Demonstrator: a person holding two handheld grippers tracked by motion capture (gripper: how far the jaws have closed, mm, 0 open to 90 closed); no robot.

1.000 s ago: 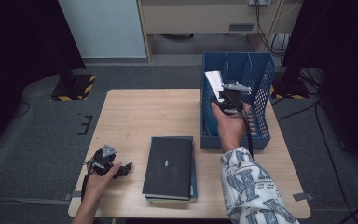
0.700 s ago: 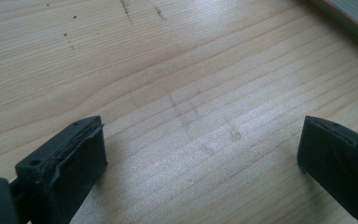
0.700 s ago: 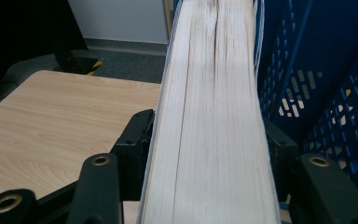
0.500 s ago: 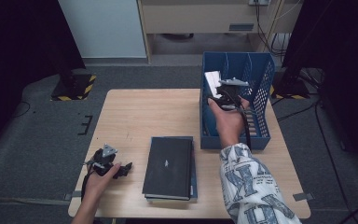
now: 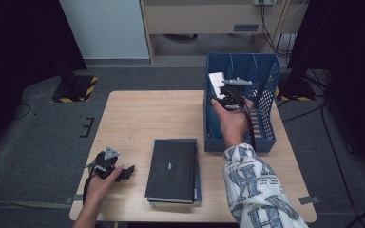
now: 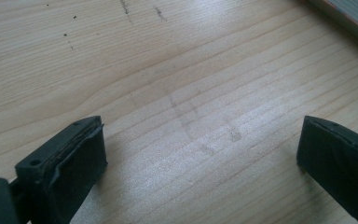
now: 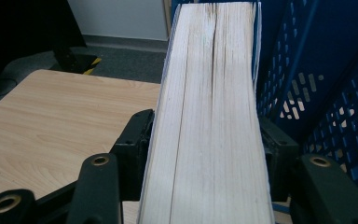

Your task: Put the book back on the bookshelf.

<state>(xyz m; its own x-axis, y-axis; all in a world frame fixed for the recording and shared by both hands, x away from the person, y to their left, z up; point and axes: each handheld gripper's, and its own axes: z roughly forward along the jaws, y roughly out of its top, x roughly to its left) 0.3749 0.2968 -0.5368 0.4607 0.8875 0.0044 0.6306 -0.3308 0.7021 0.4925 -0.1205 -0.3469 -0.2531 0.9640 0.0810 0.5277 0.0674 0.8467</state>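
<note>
A thick book [image 7: 209,70] stands in the blue bin [image 5: 266,95] with its white page edge [image 5: 216,81] facing my right gripper [image 5: 229,92]. The jaws of the right gripper [image 7: 207,135] straddle the book close to both covers. They have just been opening and look slack on it. My left gripper [image 5: 127,172] rests at the table's front left corner. In the left gripper view its jaws [image 6: 200,154] stand wide open over bare wood with nothing between them.
A black book [image 5: 173,168] lies flat on another near the table's front edge, just right of the left gripper. The blue bin has perforated walls and dividers [image 7: 326,84] and sits at the table's right side. Bare tabletop [image 5: 157,114] spans the middle.
The right hand has shifted slightly at the book in the bin. The left hand and the black book have not moved.
</note>
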